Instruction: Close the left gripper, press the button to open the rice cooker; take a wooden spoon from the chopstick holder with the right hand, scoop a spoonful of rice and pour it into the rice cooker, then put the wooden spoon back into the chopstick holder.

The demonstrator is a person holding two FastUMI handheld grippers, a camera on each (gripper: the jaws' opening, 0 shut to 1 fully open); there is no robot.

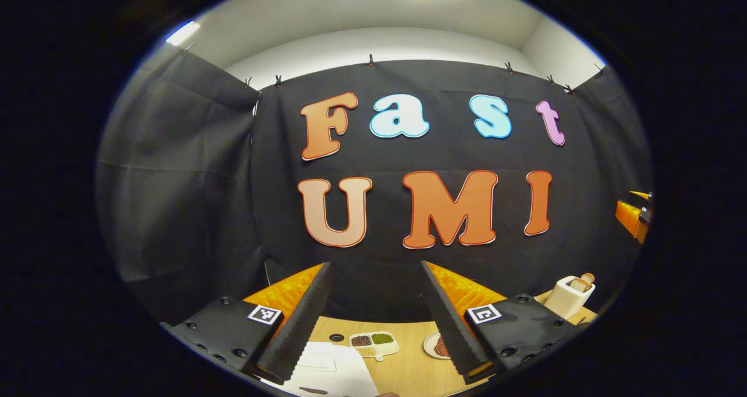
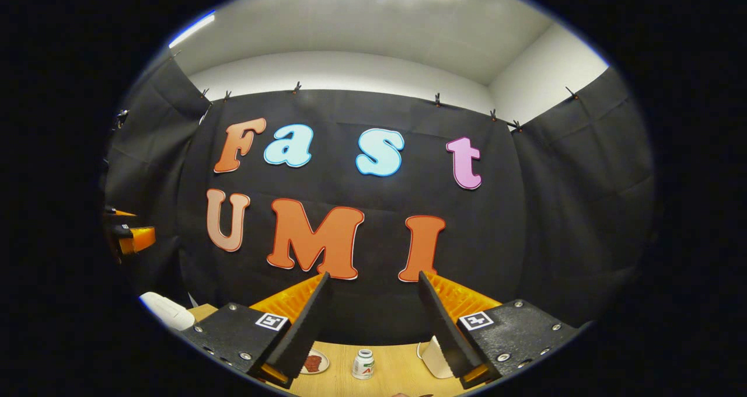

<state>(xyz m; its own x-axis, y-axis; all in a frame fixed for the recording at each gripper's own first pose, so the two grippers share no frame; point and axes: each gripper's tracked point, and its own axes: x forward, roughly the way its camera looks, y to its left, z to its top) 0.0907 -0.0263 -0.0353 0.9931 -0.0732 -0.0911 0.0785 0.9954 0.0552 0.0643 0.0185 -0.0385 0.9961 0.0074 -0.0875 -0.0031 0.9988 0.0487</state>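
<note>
In the left gripper view my left gripper [image 1: 374,265] is open, held high above the wooden table [image 1: 408,368]. Below it lies the white rice cooker [image 1: 335,372], seen from above. A compartment tray of rice and grains [image 1: 373,344] sits just beyond the cooker. The white chopstick holder [image 1: 567,298] stands at the right with a wooden spoon handle [image 1: 583,281] sticking out. In the right gripper view my right gripper [image 2: 373,275] is also open and empty. The chopstick holder [image 2: 433,357] peeks out beside its right finger. The rice cooker [image 2: 166,310] shows at the far left.
A small plate with a brown item [image 1: 439,345] lies right of the grain tray, seen again as the plate [image 2: 315,362]. A small white bottle [image 2: 363,364] stands mid-table. The other gripper's orange body [image 1: 633,216] is far right; the left one [image 2: 133,238] shows at the left edge.
</note>
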